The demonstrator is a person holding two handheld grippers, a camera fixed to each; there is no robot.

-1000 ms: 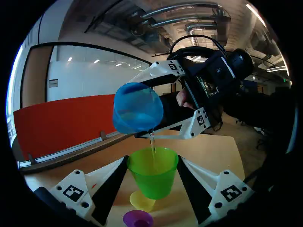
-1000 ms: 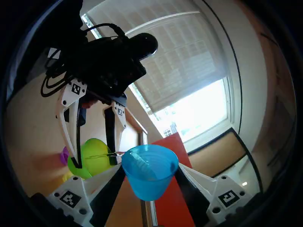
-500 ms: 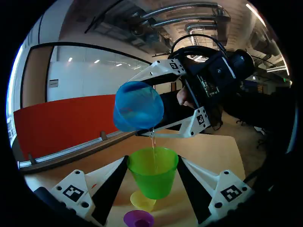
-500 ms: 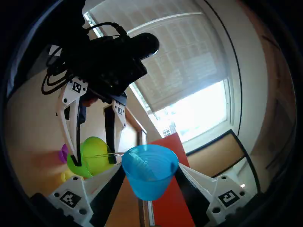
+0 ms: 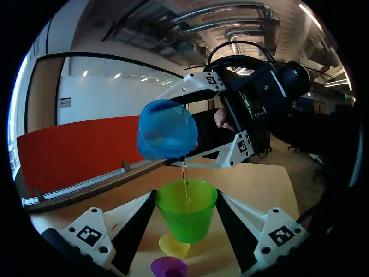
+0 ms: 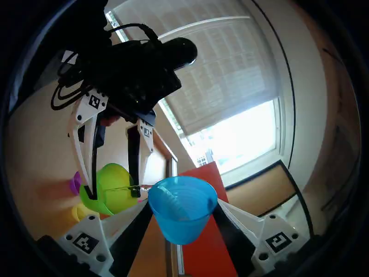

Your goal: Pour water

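Left tongs [image 5: 186, 199]: both fingers press the sides of the green cup [image 5: 187, 217], which is upright with its mouth open to the top. Its base overlaps the yellow cup [image 5: 174, 244] behind and below it, so I cannot tell whether it rests on the tabletop [image 5: 258, 184] or hangs above it.

Right tongs [image 5: 166, 131]: closed on the blue cup [image 5: 163, 138], one finger on each side. The cup is tipped, its low lip directly over the green cup's mouth. A thin stream of water [image 5: 185, 180] falls from that lip into the green cup. The fill level in the green cup is not readable through its wall.

A hand [image 5: 223, 117] on the right tongs is mostly covered by the dark housing and cables.

The yellow cup and purple cup [image 5: 169, 267] sit toward the tabletop's near edge; the purple one is cut off at the bottom.

Right gripper view: the blue cup [image 6: 183, 217] shows its open mouth between the right tongs [image 6: 182, 205], with some water inside. The left tongs [image 6: 114, 194] grip the green cup [image 6: 108, 191]. The purple [image 6: 74, 183] and yellow [image 6: 78, 212] cups are half hidden behind a finger.
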